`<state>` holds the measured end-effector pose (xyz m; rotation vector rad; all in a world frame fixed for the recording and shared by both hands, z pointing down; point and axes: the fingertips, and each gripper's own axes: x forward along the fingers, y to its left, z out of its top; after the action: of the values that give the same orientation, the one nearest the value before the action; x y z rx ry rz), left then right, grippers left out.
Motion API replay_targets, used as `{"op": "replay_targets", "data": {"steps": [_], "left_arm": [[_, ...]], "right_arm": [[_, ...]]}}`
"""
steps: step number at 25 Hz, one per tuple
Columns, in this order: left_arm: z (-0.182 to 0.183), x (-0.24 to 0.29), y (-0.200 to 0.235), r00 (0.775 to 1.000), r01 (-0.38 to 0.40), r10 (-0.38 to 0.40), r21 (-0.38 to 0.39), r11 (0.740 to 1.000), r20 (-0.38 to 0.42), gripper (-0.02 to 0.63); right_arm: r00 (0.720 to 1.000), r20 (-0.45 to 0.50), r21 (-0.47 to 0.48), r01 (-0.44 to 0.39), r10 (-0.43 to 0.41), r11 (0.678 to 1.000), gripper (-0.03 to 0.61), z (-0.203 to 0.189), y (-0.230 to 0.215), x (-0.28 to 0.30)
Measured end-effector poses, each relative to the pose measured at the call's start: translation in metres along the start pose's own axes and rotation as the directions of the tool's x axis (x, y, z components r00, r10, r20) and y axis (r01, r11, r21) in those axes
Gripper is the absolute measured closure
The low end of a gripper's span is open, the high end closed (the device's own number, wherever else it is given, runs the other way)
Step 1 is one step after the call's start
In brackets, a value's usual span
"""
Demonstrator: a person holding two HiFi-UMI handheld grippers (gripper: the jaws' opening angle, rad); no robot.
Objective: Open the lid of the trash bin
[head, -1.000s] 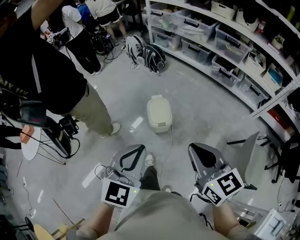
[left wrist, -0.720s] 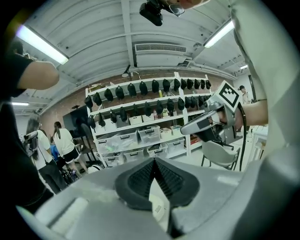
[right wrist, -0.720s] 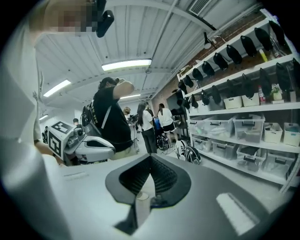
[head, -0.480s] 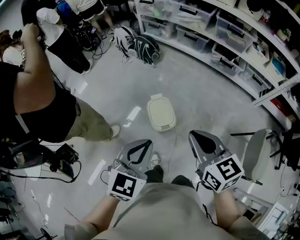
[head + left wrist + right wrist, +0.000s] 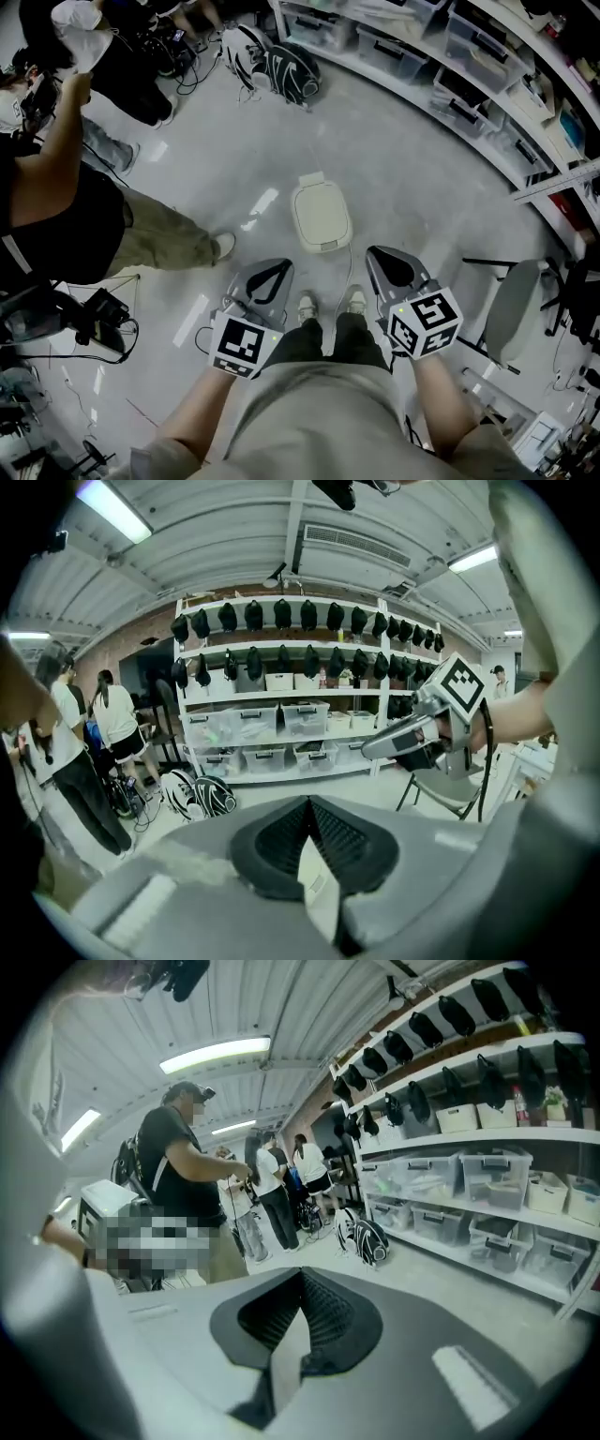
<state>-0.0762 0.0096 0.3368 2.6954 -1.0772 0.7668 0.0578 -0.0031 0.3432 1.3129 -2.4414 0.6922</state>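
Observation:
The trash bin (image 5: 320,215) is a small cream bin on the grey floor, seen from above in the head view, with its lid down. My left gripper (image 5: 266,280) is held shut and empty, short of the bin on its near left. On the near right, my right gripper (image 5: 393,269) is also shut with nothing in it. Neither touches the bin. In the left gripper view the left gripper (image 5: 307,803) has its jaws meeting at the tips and points at the shelves, with the right gripper (image 5: 413,736) at its right. The right gripper (image 5: 300,1275) looks the same in its own view.
A person in a black top and khaki trousers (image 5: 112,234) stands to the bin's left, with more people behind. Shelves of plastic boxes (image 5: 450,56) curve along the far right. Helmets (image 5: 281,70) lie on the floor beyond the bin. A folding chair (image 5: 511,309) stands at right.
I have stepped closer to the bin, which now lies just ahead of both grippers. Both grippers stay shut and side by side. The person on the left has shifted further left.

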Motion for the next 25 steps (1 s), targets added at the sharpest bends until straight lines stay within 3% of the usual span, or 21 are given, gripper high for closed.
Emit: {"op": "replay_targets", "data": {"steps": [9, 25], "left_arm": [[-0.088, 0.08, 0.015, 0.991, -0.067, 0.051, -0.132, 0.989, -0.122, 0.612], [-0.271, 0.196, 0.029, 0.963, -0.113, 0.033, -0.29, 0.95, -0.266, 0.612]], "right_arm": [[0.977, -0.198, 0.061, -0.068, 0.079, 0.996, 0.575, -0.106, -0.058, 0.095], [0.87, -0.479, 0.081, -0.092, 0.119, 0.993, 0.575, -0.325, -0.106, 0.238]]}}
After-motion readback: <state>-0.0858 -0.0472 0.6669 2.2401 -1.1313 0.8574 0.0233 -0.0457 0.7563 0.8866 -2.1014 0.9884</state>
